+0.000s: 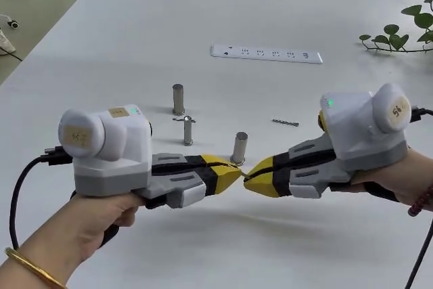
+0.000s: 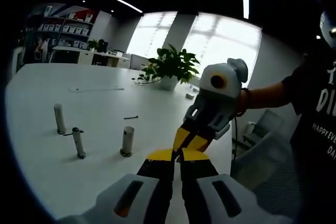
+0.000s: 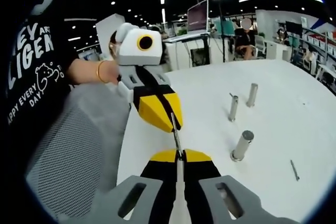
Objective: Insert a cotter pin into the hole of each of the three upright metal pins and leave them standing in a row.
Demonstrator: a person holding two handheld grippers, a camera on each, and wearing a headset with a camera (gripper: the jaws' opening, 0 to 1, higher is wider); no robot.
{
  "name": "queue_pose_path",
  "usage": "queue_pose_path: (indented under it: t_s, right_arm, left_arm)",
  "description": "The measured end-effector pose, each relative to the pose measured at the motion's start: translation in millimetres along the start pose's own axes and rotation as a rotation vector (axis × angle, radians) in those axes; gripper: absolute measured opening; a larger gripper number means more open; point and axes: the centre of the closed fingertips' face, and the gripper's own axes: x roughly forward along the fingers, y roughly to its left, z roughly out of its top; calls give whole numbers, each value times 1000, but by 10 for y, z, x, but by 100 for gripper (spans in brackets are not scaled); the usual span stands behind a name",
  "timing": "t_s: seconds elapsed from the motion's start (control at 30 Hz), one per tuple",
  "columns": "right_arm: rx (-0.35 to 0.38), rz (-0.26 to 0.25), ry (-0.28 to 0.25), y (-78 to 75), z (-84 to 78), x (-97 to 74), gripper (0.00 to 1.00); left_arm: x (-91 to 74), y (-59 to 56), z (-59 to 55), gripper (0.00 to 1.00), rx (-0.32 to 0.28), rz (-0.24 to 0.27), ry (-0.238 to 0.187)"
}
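Observation:
Three upright metal pins stand on the white table: the far one point(image 1: 178, 99), the middle one point(image 1: 188, 130) with a cotter pin through its top, and the near one point(image 1: 239, 147). In front of the near pin, my left gripper point(image 1: 238, 169) and right gripper point(image 1: 247, 181) meet tip to tip. A thin cotter pin point(image 3: 176, 135) spans between them in the right gripper view. One end sits in my right gripper's point(image 3: 179, 155) shut jaws and the other at the left gripper's tip. My left gripper's point(image 2: 178, 153) jaws are shut as well.
A loose cotter pin point(image 1: 285, 122) lies on the table to the right of the pins. A white power strip point(image 1: 266, 53) lies farther back, and a plant sprig point(image 1: 402, 37) sits at the far right. The table edge lies to the left.

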Motion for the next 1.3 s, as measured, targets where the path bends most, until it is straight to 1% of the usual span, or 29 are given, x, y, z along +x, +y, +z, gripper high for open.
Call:
queue_pose_path:
  t_s: [0.13, 0.2, 0.33, 0.4, 0.47, 0.53, 0.67, 0.73, 0.83, 0.87, 0.9, 1.0, 1.03, 1.07, 1.1, 1.2, 1.27, 1.3]
  right_arm:
    - [-35, 12, 40, 23, -57, 18, 0]
    - [-29, 18, 46, 21, -78, 18, 0]
    - [-41, 8, 74, -21, -138, -5, 0]
    - [-47, -4, 96, -59, -182, -15, 0]
    - [-42, -9, 107, -88, -214, -30, 0]
    - [-37, -18, 117, -124, -239, -53, 0]
    - [-48, -40, 153, -196, -290, -94, 0]
    - [-50, -48, 167, -241, -313, -111, 0]
    - [-53, -60, 183, -289, -332, -128, 0]
    - [-60, -65, 195, -321, -353, -138, 0]
    - [-60, -73, 207, -364, -377, -147, 0]
    - [-71, -83, 230, -406, -403, -164, 0]
    - [-72, -85, 236, -430, -414, -168, 0]
    - [-74, -89, 243, -463, -428, -178, 0]
    - [-75, -93, 247, -469, -424, -183, 0]
    - [-83, -110, 268, -530, -434, -213, 0]
    - [-93, -113, 286, -560, -444, -231, 0]
    - [-98, -116, 292, -574, -445, -239, 0]
  left_arm:
    - [12, 7, -29, 2, 21, 12, 18]
    - [22, -1, -45, 2, 33, 16, 28]
    - [22, 36, -56, 3, 52, 34, 38]
    - [17, 65, -62, 4, 55, 51, 41]
    - [7, 116, -71, 7, 56, 77, 47]
    - [2, 140, -78, 8, 60, 92, 50]
    - [1, 176, -64, 11, 70, 121, 42]
    - [3, 196, -70, 13, 83, 140, 44]
    - [-1, 257, -71, 14, 132, 182, 53]
    - [4, 256, -77, 15, 143, 184, 55]
    - [7, 264, -78, 16, 143, 188, 52]
    - [12, 302, -74, 17, 160, 213, 48]
    - [17, 312, -80, 18, 163, 219, 50]
    - [22, 316, -87, 18, 178, 230, 59]
    - [26, 321, -87, 19, 184, 234, 59]
    - [33, 364, -120, 17, 171, 249, 62]
    - [37, 378, -138, 14, 176, 258, 68]
    - [40, 379, -141, 14, 176, 259, 68]
